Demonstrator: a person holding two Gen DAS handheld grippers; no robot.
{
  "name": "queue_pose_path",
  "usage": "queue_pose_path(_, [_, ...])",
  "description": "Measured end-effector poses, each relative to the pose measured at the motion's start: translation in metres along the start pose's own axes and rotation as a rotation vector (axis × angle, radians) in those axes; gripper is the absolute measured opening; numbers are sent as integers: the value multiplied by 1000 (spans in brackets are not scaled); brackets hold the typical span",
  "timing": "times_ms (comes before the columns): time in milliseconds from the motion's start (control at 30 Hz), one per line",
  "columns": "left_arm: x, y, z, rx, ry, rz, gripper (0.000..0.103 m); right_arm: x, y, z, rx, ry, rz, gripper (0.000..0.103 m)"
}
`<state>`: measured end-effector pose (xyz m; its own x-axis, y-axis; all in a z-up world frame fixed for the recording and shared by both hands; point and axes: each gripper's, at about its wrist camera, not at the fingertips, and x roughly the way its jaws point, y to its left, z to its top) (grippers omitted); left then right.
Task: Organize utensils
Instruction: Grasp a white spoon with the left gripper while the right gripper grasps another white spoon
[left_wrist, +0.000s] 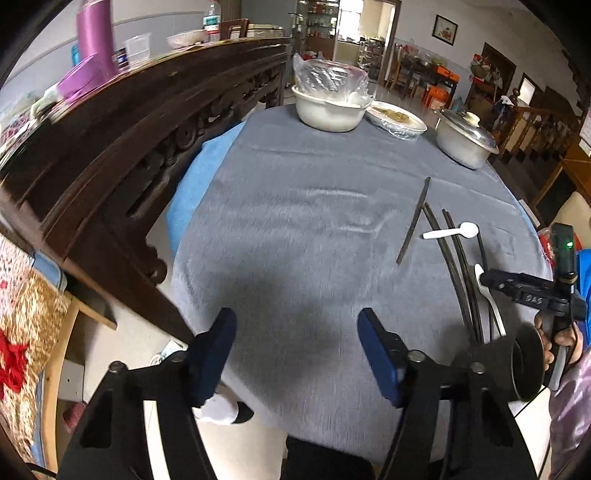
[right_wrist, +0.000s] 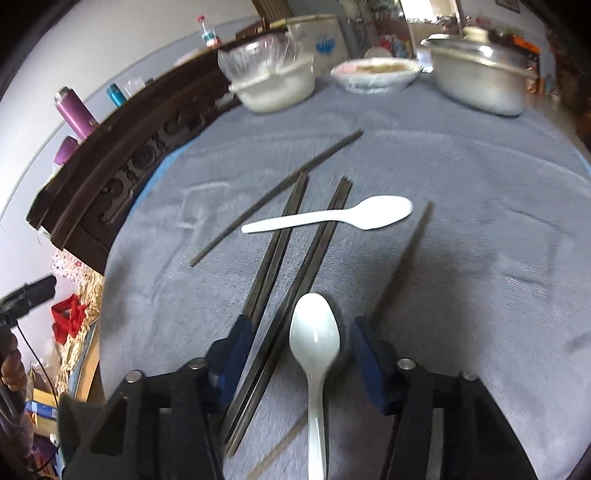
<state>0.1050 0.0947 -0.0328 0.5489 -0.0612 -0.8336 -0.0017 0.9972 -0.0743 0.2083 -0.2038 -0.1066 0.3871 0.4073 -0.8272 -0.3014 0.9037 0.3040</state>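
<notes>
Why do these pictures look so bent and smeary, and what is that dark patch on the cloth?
Left wrist view: the fisheye lens bows the dark carved wooden sideboard, and a soft shadow lies on the grey tablecloth ahead of the open fingers. Right wrist view: motion smears the black chopsticks, and glare glints on the near white plastic spoon.

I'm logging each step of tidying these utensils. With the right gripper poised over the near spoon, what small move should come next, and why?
Probably lower the right gripper and close it on the near white spoon. Its jaws stand open with the spoon's bowl between them, a chopstick pair just beside. The left gripper is open over bare grey tablecloth.
</notes>
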Motion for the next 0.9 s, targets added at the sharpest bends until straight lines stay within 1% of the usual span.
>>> queue_pose_path(33, [3,-3,6,12,-2,3,67,5,-2,1,-4,18,-2,51])
queue_pose_path(67, [8,-7,13,28,-5,7,67,7,-2,2,-14,19,-6,50])
queue_pose_path(100, [11,-11,20,45,-7,9,67,9,-1,4,-25,17,-6,45])
queue_pose_path(133, [13,-16,25,61,-9,9,66,10,-1,5,-27,19,-4,31])
queue_pose_path(200, [24,-31,40,115,-13,2,62,10,-3,5,-31,19,-5,27])
queue_pose_path(267, [36,-48,56,168,-5,-12,60,9,-5,4,-38,6,0,26])
queue_pose_path(333, [47,-67,68,213,4,-25,60,5,-11,0,-16,-17,16,26])
queue_pose_path(400, [64,-98,84,277,25,-56,60,-2,-22,-5,33,-59,47,26])
queue_pose_path(433, [68,-107,88,293,31,-66,60,-6,-28,-8,54,-80,59,26])
queue_pose_path(500, [83,-140,99,348,48,-102,60,-16,-41,-13,115,-131,92,26])
queue_pose_path(533, [89,-156,102,379,52,-108,60,-22,-50,-17,156,-166,112,26])
queue_pose_path(600, [106,-191,106,458,68,-114,60,-32,-60,-23,202,-217,131,26])
queue_pose_path(700, [131,-233,103,557,105,-133,60,-44,-80,-29,288,-297,154,26])
queue_pose_path(833, [158,-267,97,636,146,-132,60,-57,-111,-40,436,-411,187,26])
queue_pose_path(900, [171,-276,94,674,175,-136,60,-60,-124,-43,488,-451,209,26])
